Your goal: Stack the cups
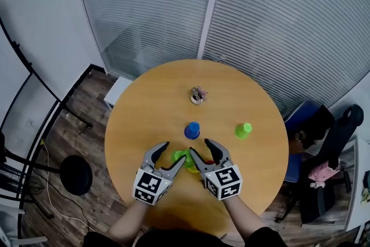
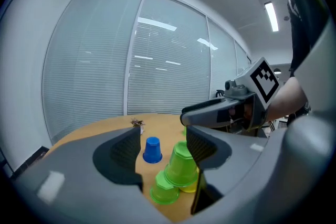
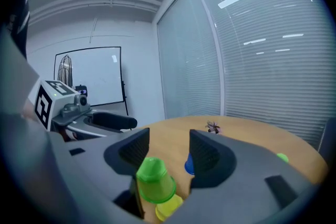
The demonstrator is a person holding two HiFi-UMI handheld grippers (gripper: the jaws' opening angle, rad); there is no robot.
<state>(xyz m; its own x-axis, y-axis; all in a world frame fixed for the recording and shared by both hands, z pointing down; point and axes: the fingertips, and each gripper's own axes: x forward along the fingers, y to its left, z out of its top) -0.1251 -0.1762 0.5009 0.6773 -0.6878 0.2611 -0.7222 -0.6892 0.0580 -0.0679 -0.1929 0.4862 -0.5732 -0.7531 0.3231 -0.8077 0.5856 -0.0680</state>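
Both of the person's forearms [image 1: 130, 220] come in side by side over the near edge of the round, smooth wood-topped bench [image 1: 139, 101], pointing slightly downward. The left gripper [image 1: 175, 151] is spread, its ribbed dark pads apart and pressing nothing. The right gripper [image 1: 199, 146] is likewise spread. Between and just ahead of them sits a cluster of small tapered plastic cups, mouths down. A translucent lime-green cup [image 2: 181, 165] tilts atop a second lime-green cup [image 2: 164, 192] and a yellow cup [image 2: 191, 186]. A blue plastic cup [image 1: 192, 130] stands just beyond, apart. A lone green cup [image 1: 243, 131] stands further right. We cannot tell whether the tilted cup touches a jaw.
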